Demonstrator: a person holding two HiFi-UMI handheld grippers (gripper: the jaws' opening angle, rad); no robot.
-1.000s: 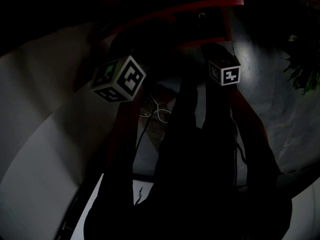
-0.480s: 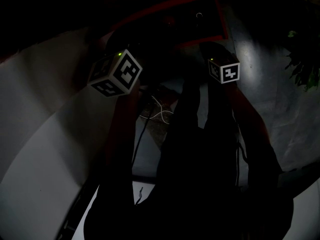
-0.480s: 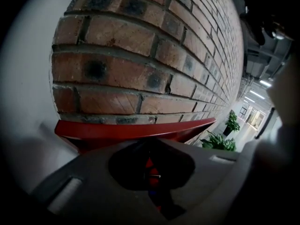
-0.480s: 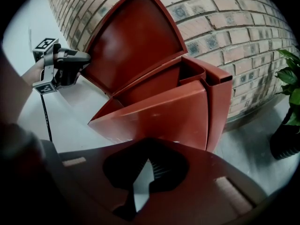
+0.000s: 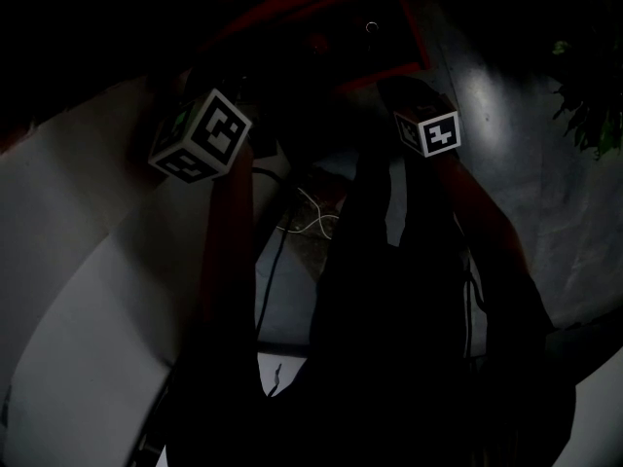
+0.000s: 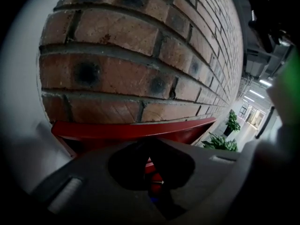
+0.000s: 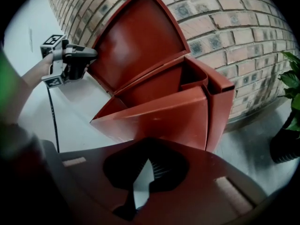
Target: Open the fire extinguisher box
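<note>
The red fire extinguisher box (image 7: pixel 187 111) stands on the floor against a brick wall (image 7: pixel 234 22). Its lid (image 7: pixel 140 41) is raised and its front panel leans outward. My left gripper (image 7: pixel 91 55) is at the lid's left edge, jaws closed to a slit on it. In the left gripper view that lid edge (image 6: pixel 136 128) runs just past the left gripper (image 6: pixel 151 161). My right gripper (image 7: pixel 143 172) hangs in front of the box, shut and holding nothing. The head view is very dark; both marker cubes (image 5: pixel 200 136) (image 5: pixel 428 129) show below the box.
A potted plant (image 7: pixel 293 93) stands right of the box, and more plants (image 6: pixel 220 142) line the corridor. A black cable (image 7: pixel 51 111) runs down the pale floor at the left. White wires (image 5: pixel 311 217) lie on the ground near the person's legs.
In the head view my left gripper has moved up and to the left, and the box has shifted upward in frame. The right gripper has barely moved.
</note>
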